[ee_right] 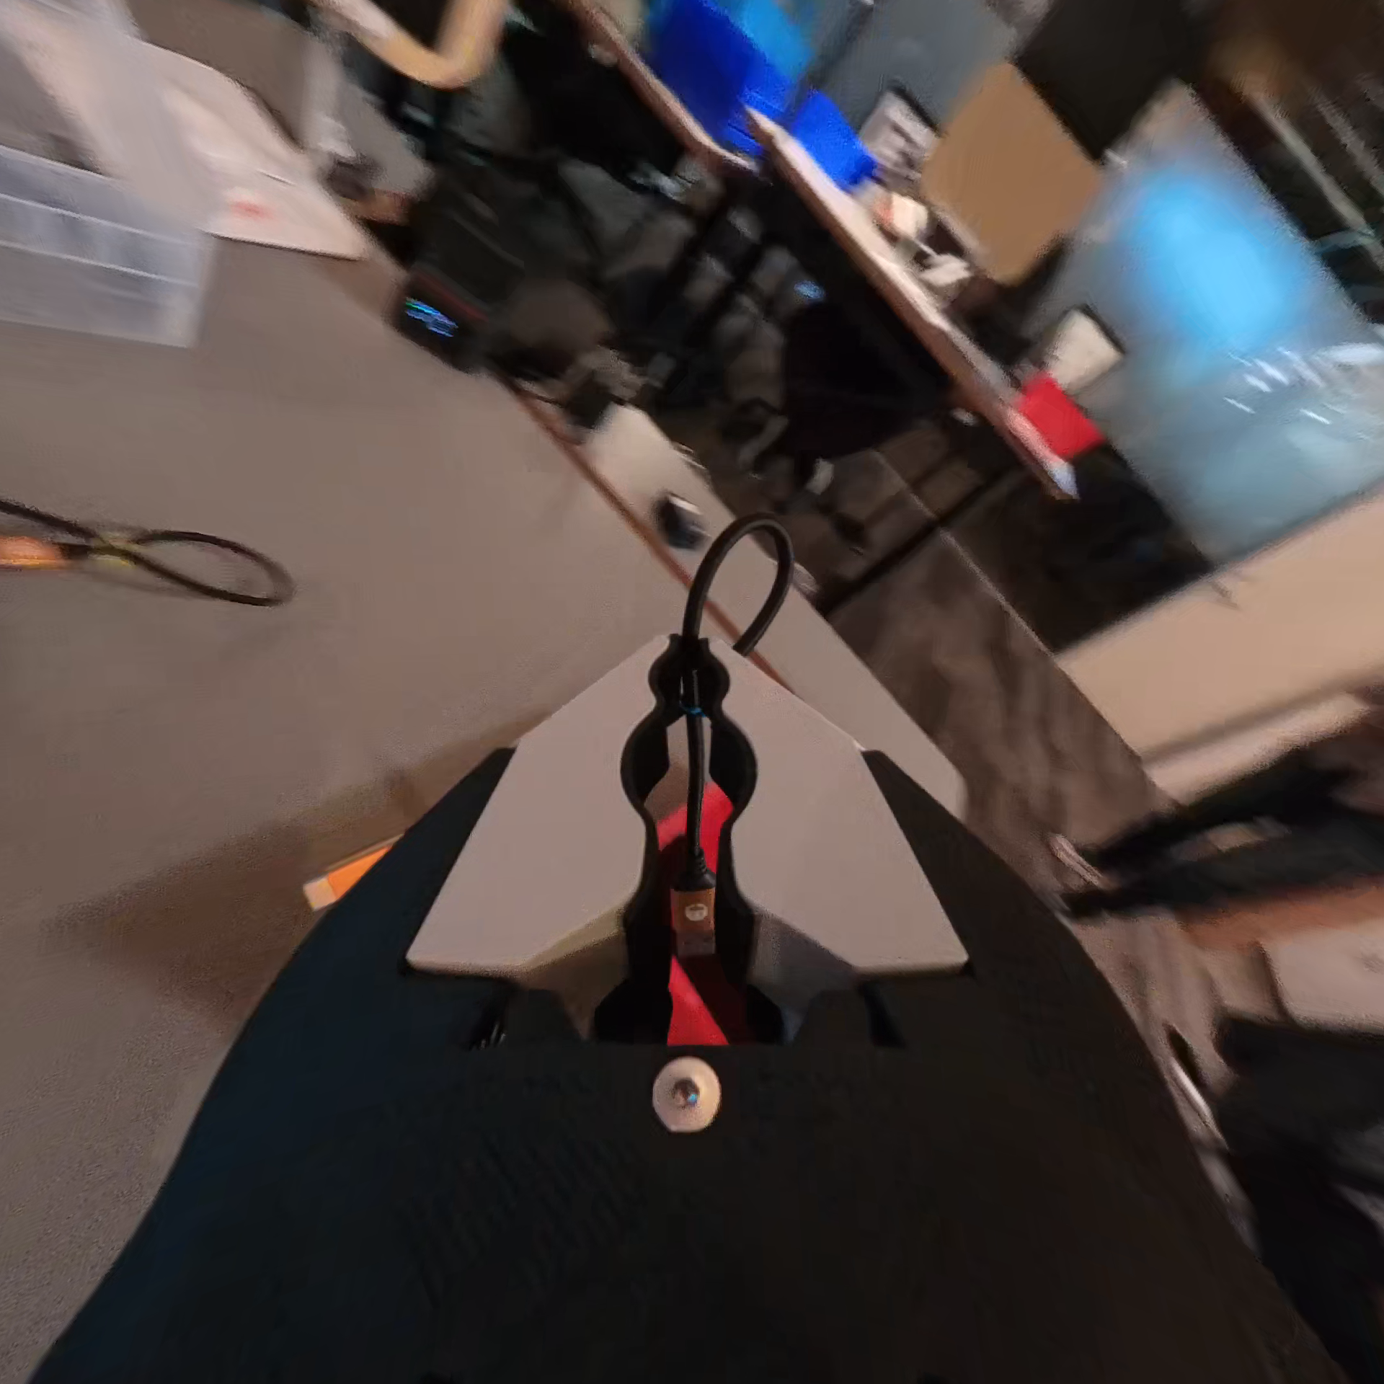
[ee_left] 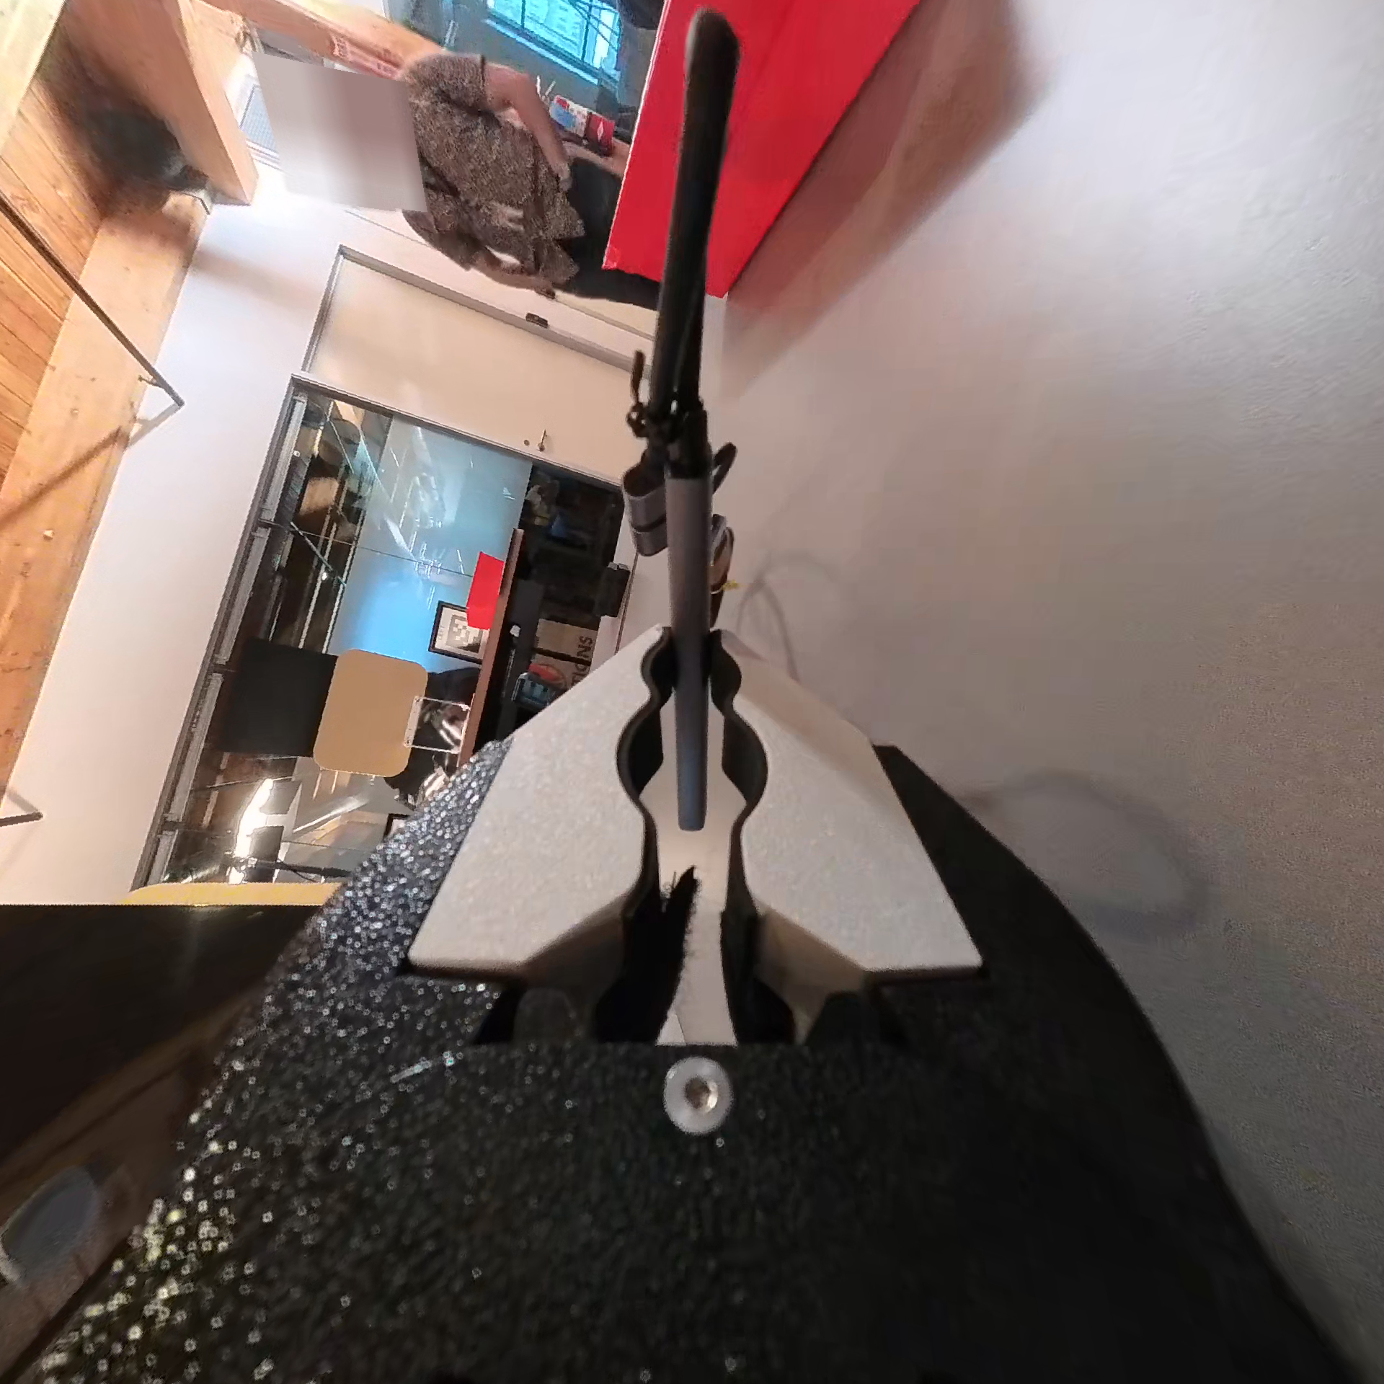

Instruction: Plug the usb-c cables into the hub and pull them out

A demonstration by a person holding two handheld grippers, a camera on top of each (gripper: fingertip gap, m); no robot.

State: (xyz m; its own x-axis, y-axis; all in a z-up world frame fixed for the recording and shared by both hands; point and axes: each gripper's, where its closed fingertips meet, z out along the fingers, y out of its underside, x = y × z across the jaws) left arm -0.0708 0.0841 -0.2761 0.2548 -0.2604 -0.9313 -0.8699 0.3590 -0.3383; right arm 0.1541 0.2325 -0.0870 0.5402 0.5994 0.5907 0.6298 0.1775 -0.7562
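Currently left gripper (ee_left: pixel 690 659) pinches the slim grey metal hub (ee_left: pixel 689 636) edge-on, lifted off the white worktop (ee_left: pixel 1086 524). Right gripper (ee_right: pixel 693 659) is clamped on the thin black usb-c cable (ee_right: pixel 695 756), its orange-collared plug (ee_right: pixel 695 917) hanging back between the fingers. Probably pre-insertion; next, regrip near the plug and align with a port.

An open-plan office or lab workspace, from what my two cameras give me.

In my left view I see a glass-fronted partition (ee_left: pixel 389 636), timber beams (ee_left: pixel 112 187) overhead, a tan chair (ee_left: pixel 371 711) and a person (ee_left: pixel 494 172) seated at a desk. In my blurred right view I make out long worktables (ee_right: pixel 899 284) cluttered with gear, blue bins (ee_right: pixel 749 82), a cardboard box (ee_right: pixel 1003 165) and a grey floor (ee_right: pixel 374 449).
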